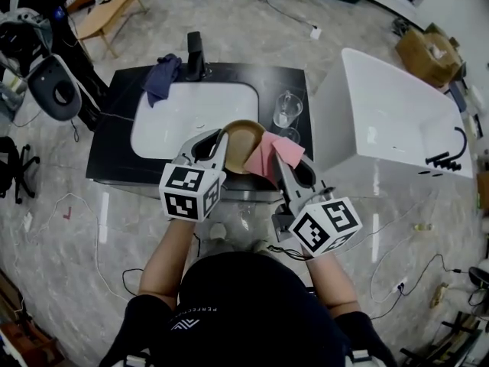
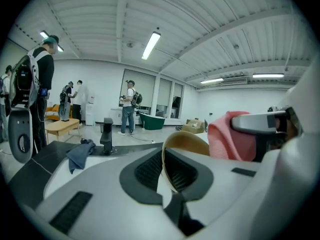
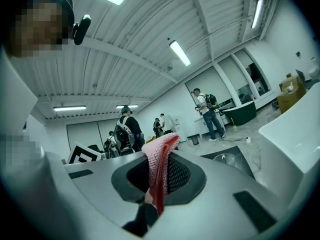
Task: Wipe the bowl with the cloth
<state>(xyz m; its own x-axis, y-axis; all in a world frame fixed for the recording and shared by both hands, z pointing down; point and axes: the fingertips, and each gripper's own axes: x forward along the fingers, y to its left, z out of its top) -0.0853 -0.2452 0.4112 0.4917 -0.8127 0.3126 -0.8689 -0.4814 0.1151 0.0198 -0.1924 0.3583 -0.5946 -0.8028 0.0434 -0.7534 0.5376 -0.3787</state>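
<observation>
Claws first. My left claw (image 2: 162,159) is closed on the bowl (image 2: 189,140). The bowl's thin tan rim stands edge-on between the two dark pads, which are apart only by the rim's thickness. From above, the left claw (image 1: 218,142) grips the bowl (image 1: 241,147) at its left edge, and the tan hollow shows to the head camera.

My right claw (image 3: 159,176) is pinched tight on the cloth (image 3: 160,156), a pink knit fold that rises out of the jaws and flops over at the top. In the head view the right claw (image 1: 281,167) holds the cloth (image 1: 273,150) over the bowl's right edge, so the pink hides part of the rim. I cannot tell whether it presses on the bowl. My left claw's camera sees the same cloth (image 2: 227,136) just beyond the bowl.

Bowl and cloth hang in the air over the front right of the black counter (image 1: 114,140), by the corner of the white sink (image 1: 191,117). Behind the sink stands a black tap (image 1: 195,52), with a blue rag (image 1: 160,79) just left of it on the sink's back corner. A glass (image 1: 288,109) stands right of the sink, just behind the cloth. Right of the counter is a white tub (image 1: 390,113). People (image 2: 130,106) stand further back in the room.
</observation>
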